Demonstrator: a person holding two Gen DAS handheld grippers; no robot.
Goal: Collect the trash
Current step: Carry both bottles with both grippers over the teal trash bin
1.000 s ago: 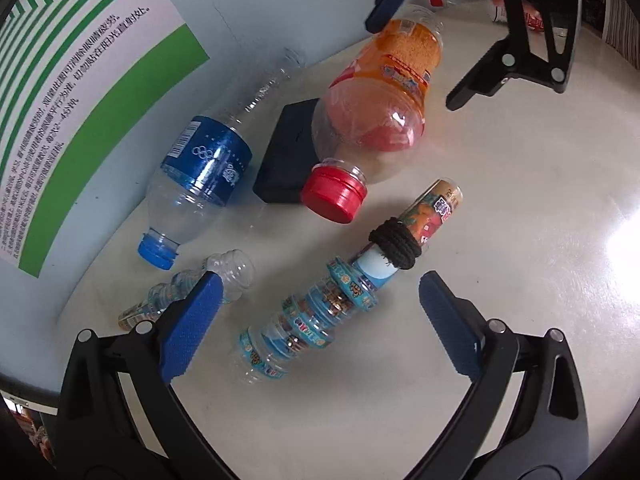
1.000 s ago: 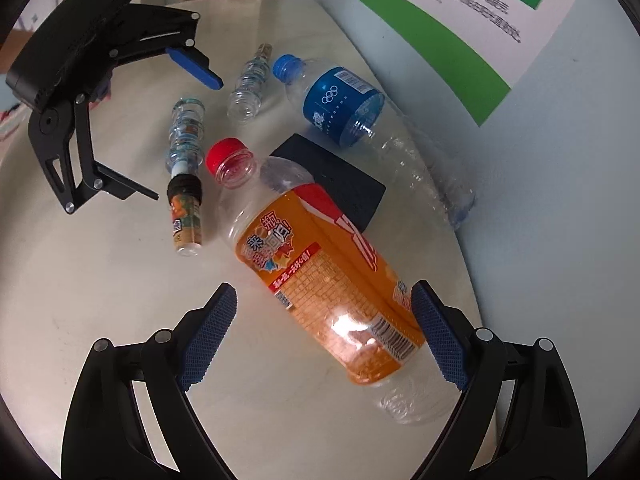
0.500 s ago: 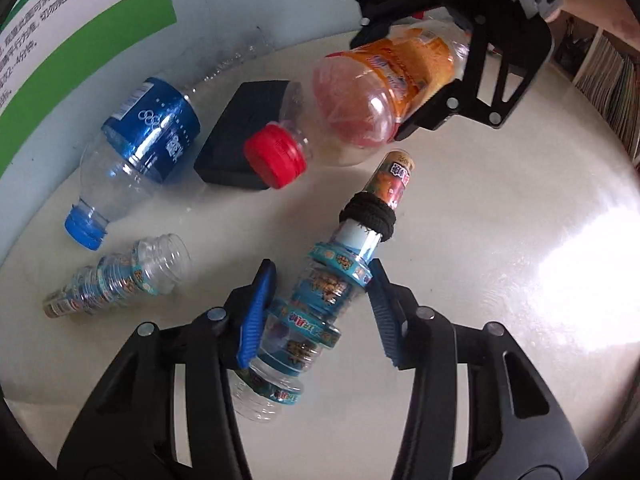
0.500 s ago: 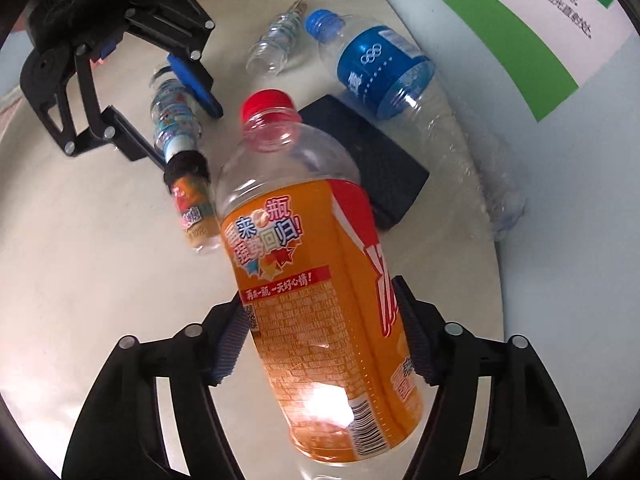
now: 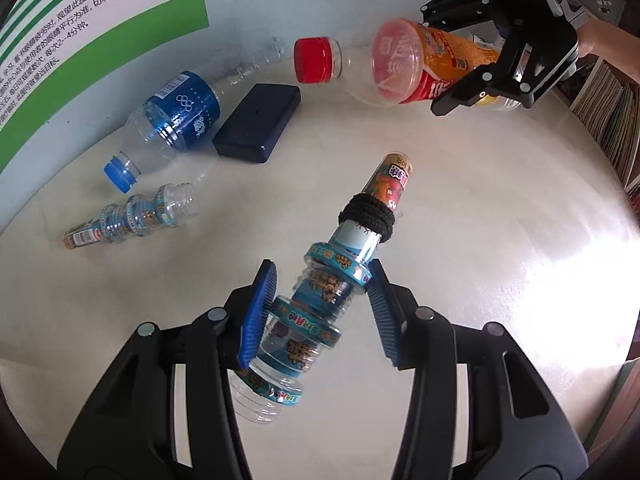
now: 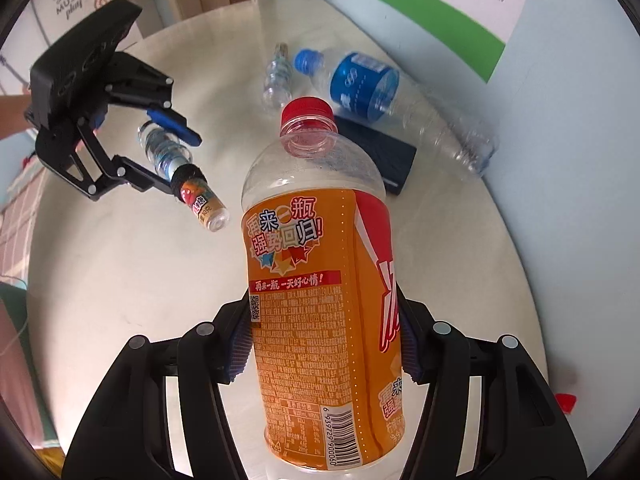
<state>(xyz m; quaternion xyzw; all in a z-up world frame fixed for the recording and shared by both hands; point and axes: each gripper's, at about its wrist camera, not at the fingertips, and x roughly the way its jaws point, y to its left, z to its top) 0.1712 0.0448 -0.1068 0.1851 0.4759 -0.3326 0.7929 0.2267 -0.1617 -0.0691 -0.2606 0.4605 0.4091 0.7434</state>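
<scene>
My left gripper (image 5: 316,312) is shut on a small ribbed bottle (image 5: 320,304) with teal bands and a black hair tie, held above the round table (image 5: 460,240). It also shows in the right wrist view (image 6: 176,160). My right gripper (image 6: 324,344) is shut on a large orange-label bottle (image 6: 320,300) with a red cap, lifted off the table; it shows in the left wrist view (image 5: 420,68) at the upper right. A blue-label water bottle (image 5: 172,116) and a second small ribbed bottle (image 5: 136,220) lie on the table by the wall.
A dark blue flat case (image 5: 258,122) lies beside the blue-label bottle. A wall poster (image 5: 80,20) with green stripes stands behind the table. A small red piece (image 6: 566,402) lies near the table's edge. Stacked books (image 5: 612,120) sit at the right.
Both grippers closed from open onto their bottles and lifted them off the table. The orange bottle swung away from the dark case; the small bottle tilted up.
</scene>
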